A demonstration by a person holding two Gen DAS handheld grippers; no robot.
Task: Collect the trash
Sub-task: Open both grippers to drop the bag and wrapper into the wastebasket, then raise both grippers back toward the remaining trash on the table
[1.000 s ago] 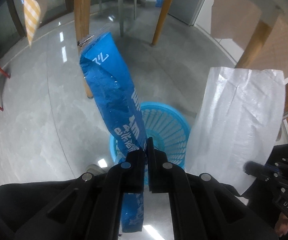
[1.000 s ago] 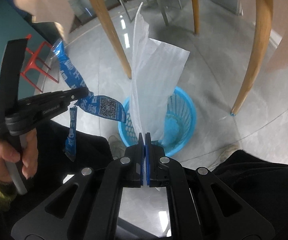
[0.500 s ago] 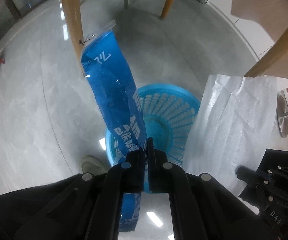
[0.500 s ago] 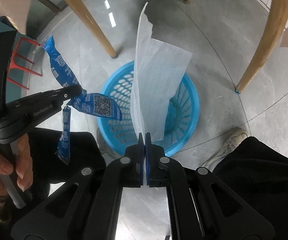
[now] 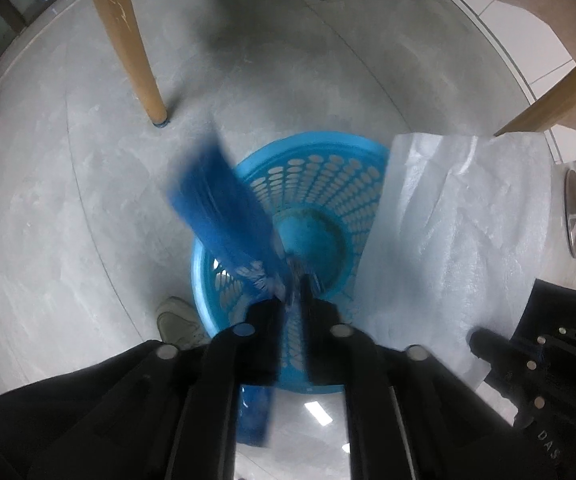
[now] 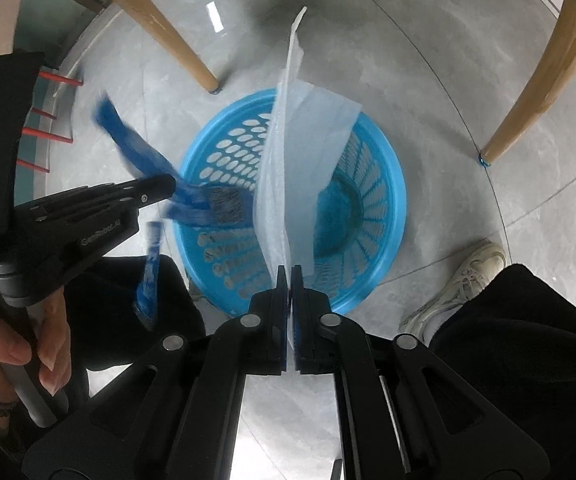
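Note:
A blue perforated plastic basket (image 5: 328, 148) (image 6: 392, 184) stands on the grey floor right below both grippers. My left gripper (image 5: 296, 288) (image 6: 169, 184) points down over its near rim. Its jaws are opening, a gap shows between them, and the blurred blue wrapper (image 5: 223, 216) (image 6: 135, 148) is slipping in that gap. My right gripper (image 6: 290, 270) (image 5: 478, 340) hangs over the basket's near edge. Its jaws are just opening, still close on the bottom edge of a white plastic bag (image 6: 300, 152) (image 5: 460, 232), which stands upright over the basket.
Wooden table legs (image 5: 127, 40) (image 6: 528, 100) stand around the basket. The person's white shoes (image 5: 175, 320) (image 6: 460, 280) and dark trousers are next to the basket. A hand (image 6: 27, 344) holds the left gripper's handle. A red frame (image 6: 47, 112) is at the far left.
Both grippers have sunk closer to the basket, which now looks larger. The left jaws have parted and the blue wrapper has blurred and tipped over. The white bag stays upright in the right jaws.

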